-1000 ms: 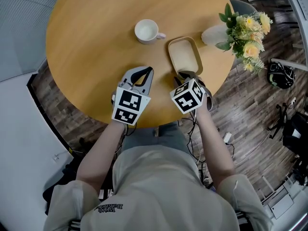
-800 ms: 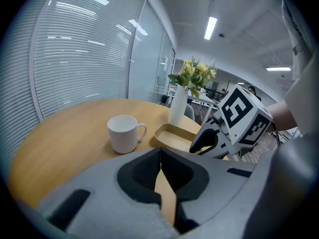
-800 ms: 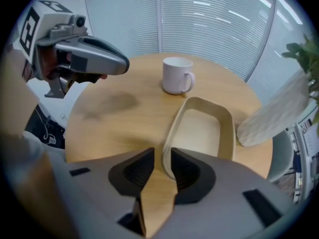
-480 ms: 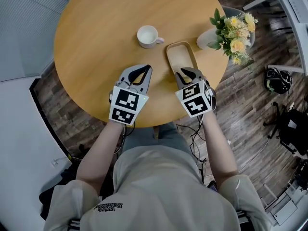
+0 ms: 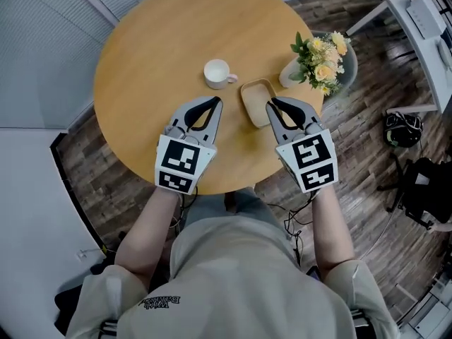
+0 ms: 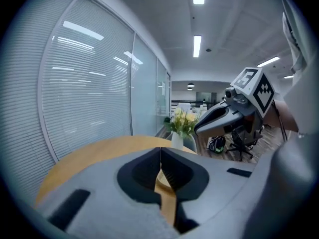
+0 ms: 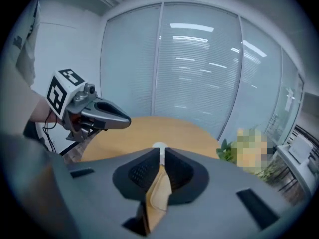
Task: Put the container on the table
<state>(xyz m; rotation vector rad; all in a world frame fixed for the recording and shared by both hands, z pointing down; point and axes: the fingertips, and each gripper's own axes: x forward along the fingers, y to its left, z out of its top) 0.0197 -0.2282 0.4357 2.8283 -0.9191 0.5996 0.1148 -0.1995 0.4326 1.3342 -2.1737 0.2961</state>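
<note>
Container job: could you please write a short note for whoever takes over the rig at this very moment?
Left gripper: jaws shut, empty, held over the table to the left of the container.
Right gripper: jaws shut, empty, at the container's right side.
Things: the container lies flat on the table near the person's edge, with neither gripper holding it. A cup stands beyond it, and flowers stand at the right rim.
Done: the container is on the table.
Left: probably nothing but drawing both grippers back.

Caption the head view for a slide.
Left gripper and right gripper, both shut, flank the container set on the round table near a cup and flowers.
</note>
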